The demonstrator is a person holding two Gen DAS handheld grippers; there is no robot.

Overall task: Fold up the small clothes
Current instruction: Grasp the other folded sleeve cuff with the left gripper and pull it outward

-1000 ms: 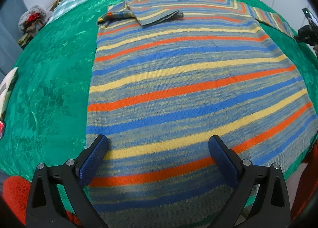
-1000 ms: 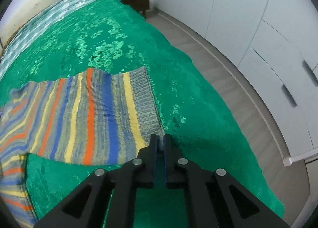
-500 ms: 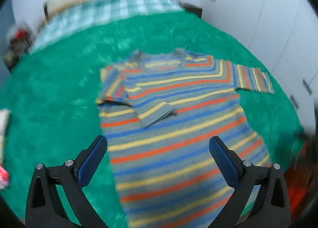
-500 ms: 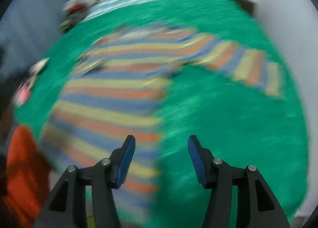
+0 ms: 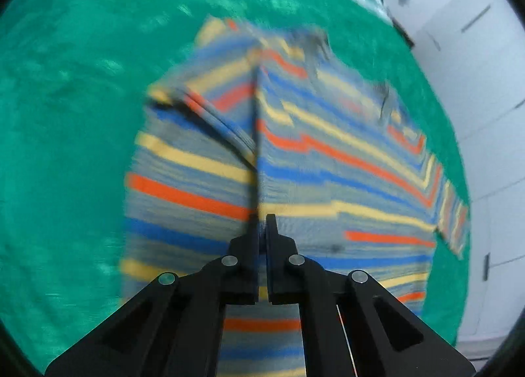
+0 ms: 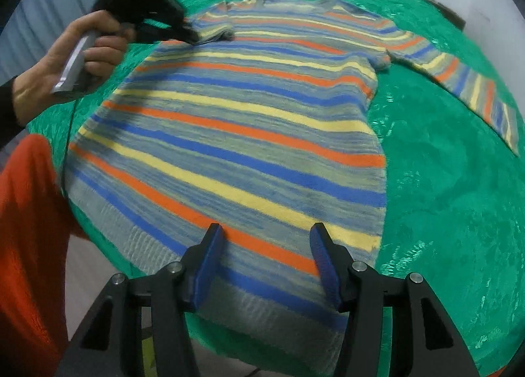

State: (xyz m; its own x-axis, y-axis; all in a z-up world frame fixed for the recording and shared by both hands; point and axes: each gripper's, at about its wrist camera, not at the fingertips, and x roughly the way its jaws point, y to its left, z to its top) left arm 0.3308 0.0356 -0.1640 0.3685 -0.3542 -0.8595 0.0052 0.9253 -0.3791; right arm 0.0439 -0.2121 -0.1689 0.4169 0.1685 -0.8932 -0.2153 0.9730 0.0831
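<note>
- Left wrist view: my left gripper (image 5: pixel 261 217) has its jaws pressed together, with a raised edge of the sweater (image 5: pixel 295 160) running straight ahead from the tips. I judge it is pinching the fabric near the already folded-in left sleeve (image 5: pixel 197 104); the frame is blurred, so the exact hold is uncertain.
- The sweater lies just ahead of and beneath the tips, on the green bedspread (image 5: pixel 65 114).
- Change: 0.5 s ago these jaws stood wide above the sweater; now they are closed and much nearer the cloth.
- Right wrist view: my right gripper (image 6: pixel 267 260) is wide apart and holds nothing, hovering over the hem (image 6: pixel 256 311), which lies right under the tips.
- Far ahead to the left, my left hand (image 6: pixel 72 55) works its tool at the folded sleeve.
- The right sleeve (image 6: pixel 459 78) lies spread flat, ahead and to the right.
- Change: 1.0 s ago these jaws were shut at that sleeve's cuff; now released.
- Progress, my judgement: early. One sleeve in; the other sleeve and the body folds remain.
</note>
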